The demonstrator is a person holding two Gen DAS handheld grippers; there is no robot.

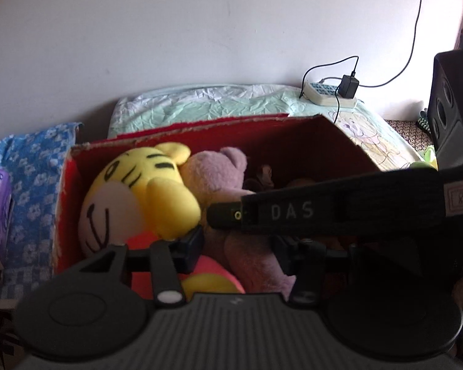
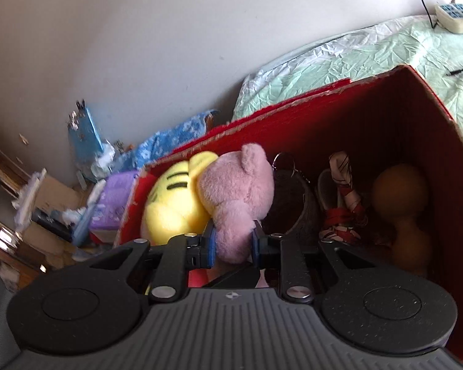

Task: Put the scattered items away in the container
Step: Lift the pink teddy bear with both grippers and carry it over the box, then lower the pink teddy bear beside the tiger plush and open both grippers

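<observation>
- Left wrist view: the left claw (image 1: 237,246) is seen hanging over the near edge of the red box (image 1: 65,185), its jaws apart and nothing held between them.
- In this view the yellow tiger plush (image 1: 132,197) is found against the box's left wall, with the pink bear plush (image 1: 222,178) just beside it, towards the middle; both lie directly ahead of and below this claw.
- The other gripper's black body crosses the view from the right, reaching over the box.
- Right wrist view: the right claw (image 2: 233,245) is clamped on the pink bear plush (image 2: 237,197), gripped low on its body, with the head rising straight ahead of the jaws.
- The bear is already inside the red box (image 2: 441,117), pressed against the yellow tiger plush (image 2: 173,203); 1 release is judged to be what remains for it.
- The right hand is therefore the nearer one, and the bear's long axis runs away from its claw.
</observation>
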